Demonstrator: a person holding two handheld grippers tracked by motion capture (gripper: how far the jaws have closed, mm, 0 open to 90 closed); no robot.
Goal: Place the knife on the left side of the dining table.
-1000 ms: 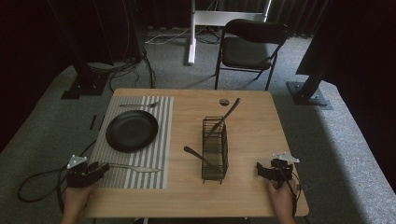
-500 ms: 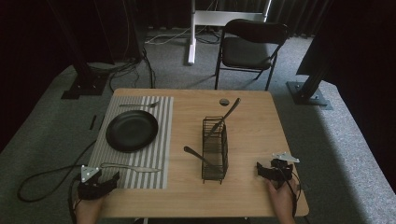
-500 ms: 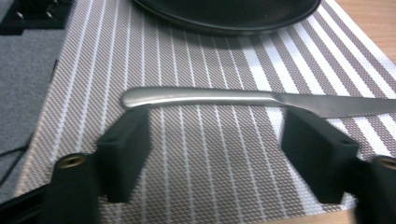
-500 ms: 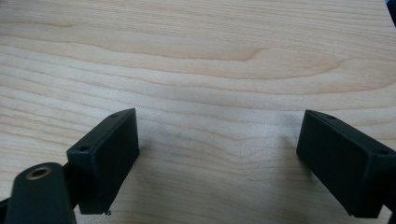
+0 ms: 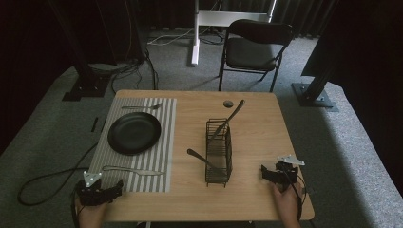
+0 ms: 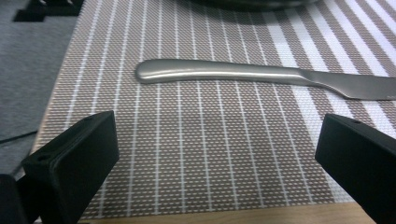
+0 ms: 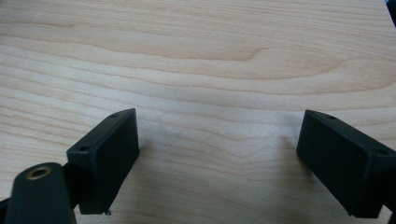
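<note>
Knife (image 6: 261,74) flat on the striped placemat (image 6: 187,154), ahead of my left gripper (image 6: 210,163), jaws apart and empty like my right gripper (image 7: 217,158) over bare surface (image 7: 196,56); I judge a shallow grasp could skid it.

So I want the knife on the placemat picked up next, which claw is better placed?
Left. The left claw is open, facing the knife just ahead. The right claw sits beyond the wire basket.
</note>
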